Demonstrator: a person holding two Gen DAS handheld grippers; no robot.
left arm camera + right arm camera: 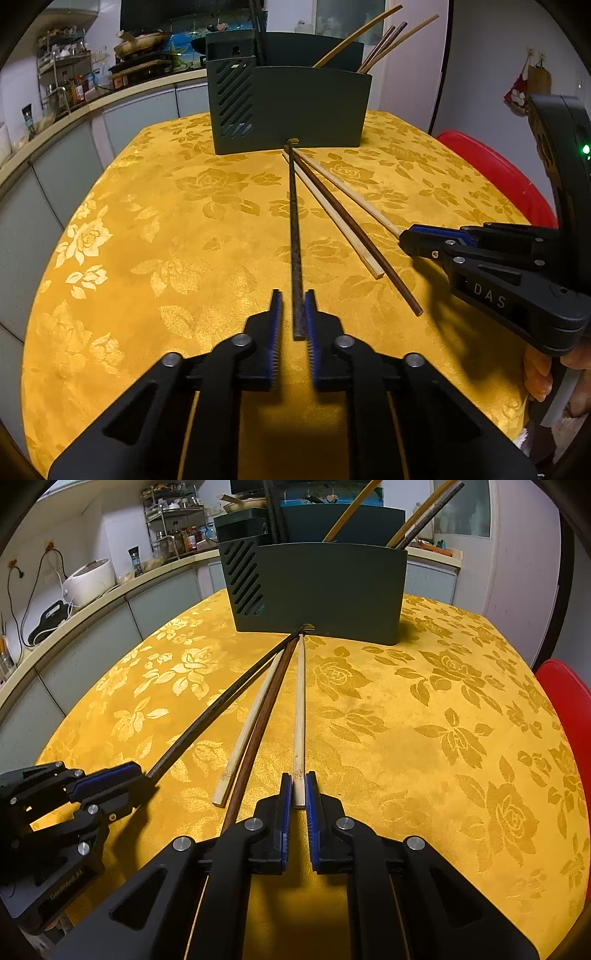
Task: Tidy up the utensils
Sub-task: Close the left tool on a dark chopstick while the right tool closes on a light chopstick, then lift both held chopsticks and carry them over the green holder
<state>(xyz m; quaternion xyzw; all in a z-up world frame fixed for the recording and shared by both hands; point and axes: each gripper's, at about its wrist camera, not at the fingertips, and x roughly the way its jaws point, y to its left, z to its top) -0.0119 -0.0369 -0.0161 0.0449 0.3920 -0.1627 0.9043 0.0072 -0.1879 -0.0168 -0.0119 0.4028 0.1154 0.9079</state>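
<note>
Seen from two wrist cameras over a round table point(110, 229) draped in yellow rose-patterned cloth.

Centre of the left view: left claw point(293, 314) straddling the near end of a dark chopstick point(294, 221); right pad touching it, a sliver of gap on the left side, so not fully clenched. Centre bottom of the right view: right claw point(298, 794) closed snugly around the near end of a pale bamboo chopstick point(299, 701).

Lying between those two, untouched: a second pale chopstick point(245, 723) and a reddish-brown chopstick point(258, 731). All four fanned out flat on the cloth, far tips meeting at the foot of a dark green utensil holder point(310, 103) in the upper middle of both views. Several more chopsticks point(380, 44) already standing inside, leaning toward the upper right.

Sticks long, thin, straight; dark one speckled and matte, bamboo ones square-ended and light.

Likely risks: a loose pinch on the dark stick letting it swivel or slip on lifting; a grip so near the end leaving the long free length drooping; crowded far tips snagging neighbours and dragging them; raised sticks knocking against the holder front.
</note>
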